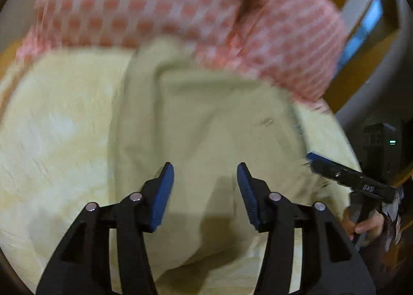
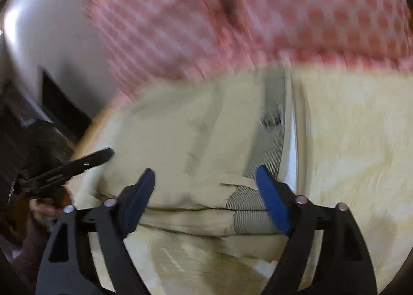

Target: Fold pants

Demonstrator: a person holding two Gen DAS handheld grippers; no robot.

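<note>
Blur smears the pants [image 1: 206, 127] beneath both gaping grippers' jaws.

You're working over a bed covered with a pale yellow sheet [image 1: 59, 119], its surface lightly wrinkled. Lying flat on that sheet are the khaki pants [image 1: 206, 119], folded into a compact stack, with the striped inner waistband [image 2: 268, 145] showing at the edge nearest your right side. At the far end of the bed, a pink-and-white checked blanket [image 1: 160, 6] rests on the sheet, its near edge meeting the far end of the pants.
</note>
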